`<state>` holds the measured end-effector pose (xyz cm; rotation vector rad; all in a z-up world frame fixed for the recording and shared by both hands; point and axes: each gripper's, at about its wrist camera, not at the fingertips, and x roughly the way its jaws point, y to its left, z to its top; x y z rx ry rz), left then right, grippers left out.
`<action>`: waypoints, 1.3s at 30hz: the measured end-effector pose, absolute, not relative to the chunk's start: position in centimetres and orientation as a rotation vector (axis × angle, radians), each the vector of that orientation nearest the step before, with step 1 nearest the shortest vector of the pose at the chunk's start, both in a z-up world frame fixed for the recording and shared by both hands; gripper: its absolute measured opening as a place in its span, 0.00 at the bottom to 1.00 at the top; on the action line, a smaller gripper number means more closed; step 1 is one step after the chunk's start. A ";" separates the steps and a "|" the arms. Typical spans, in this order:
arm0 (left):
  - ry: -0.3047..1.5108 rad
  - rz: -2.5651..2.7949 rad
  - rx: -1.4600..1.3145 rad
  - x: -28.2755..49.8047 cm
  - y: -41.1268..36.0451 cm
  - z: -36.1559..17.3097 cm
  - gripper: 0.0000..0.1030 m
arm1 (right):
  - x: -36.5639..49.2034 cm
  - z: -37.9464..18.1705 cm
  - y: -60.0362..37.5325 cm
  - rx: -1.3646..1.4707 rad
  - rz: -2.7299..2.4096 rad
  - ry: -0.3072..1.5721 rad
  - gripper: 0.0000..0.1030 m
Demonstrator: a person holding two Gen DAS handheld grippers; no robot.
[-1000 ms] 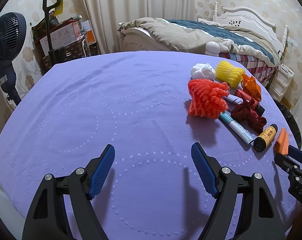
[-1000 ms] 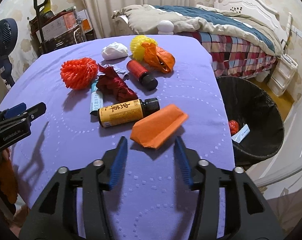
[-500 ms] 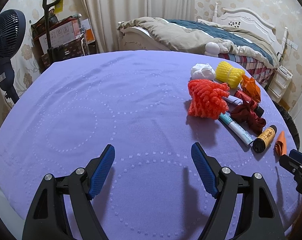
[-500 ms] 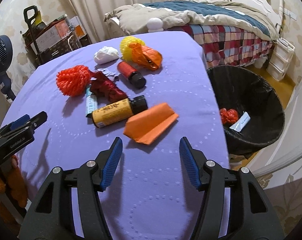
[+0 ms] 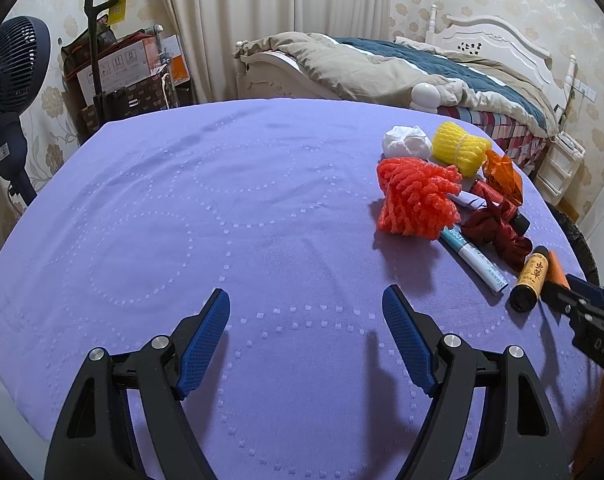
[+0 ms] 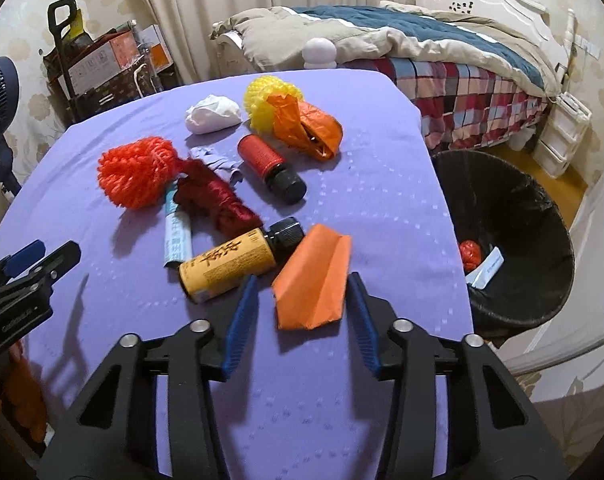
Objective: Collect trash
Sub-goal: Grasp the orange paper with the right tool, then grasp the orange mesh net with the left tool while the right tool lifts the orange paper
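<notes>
Even indoor light, soft shadows on the cloth, strong fisheye bending, dark vignetted corners.

Left wrist view sits low over the purple surface, facing the bed. Right wrist view is nearer the trash pile, angled down. Both share pile, bed.
</notes>
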<state>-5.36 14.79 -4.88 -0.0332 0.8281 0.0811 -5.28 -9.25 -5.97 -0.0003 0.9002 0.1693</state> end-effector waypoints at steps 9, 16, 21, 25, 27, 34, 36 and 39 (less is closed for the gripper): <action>0.808 0.067 -0.009 -4.7 13.8 -4.7 0.74 | -4.2 -6.0 -9.6 -0.013 0.158 0.893 0.33; 0.781 0.033 0.005 -3.9 12.5 -4.4 0.74 | -2.9 -6.1 -9.8 -0.017 0.152 0.888 0.32; 0.767 0.015 0.020 -2.9 11.3 -4.3 0.77 | -1.7 -6.1 -10.3 -0.003 0.152 0.887 0.32; 0.762 0.004 0.030 -2.1 10.3 -4.2 0.78 | -0.9 -6.1 -10.8 0.010 0.156 0.886 0.32; 0.758 0.000 0.032 -1.6 9.9 -4.1 0.78 | -0.5 -6.1 -10.9 0.011 0.158 0.887 0.32; 0.759 0.013 0.025 0.7 9.3 -4.0 0.79 | 0.3 -6.1 -11.1 0.011 0.169 0.888 0.32; 0.763 0.015 0.018 1.2 9.5 -4.1 0.79 | 0.4 -6.1 -11.1 0.006 0.172 0.888 0.32; 0.765 0.014 0.013 1.8 9.5 -4.2 0.78 | 0.5 -6.2 -11.0 0.003 0.174 0.888 0.32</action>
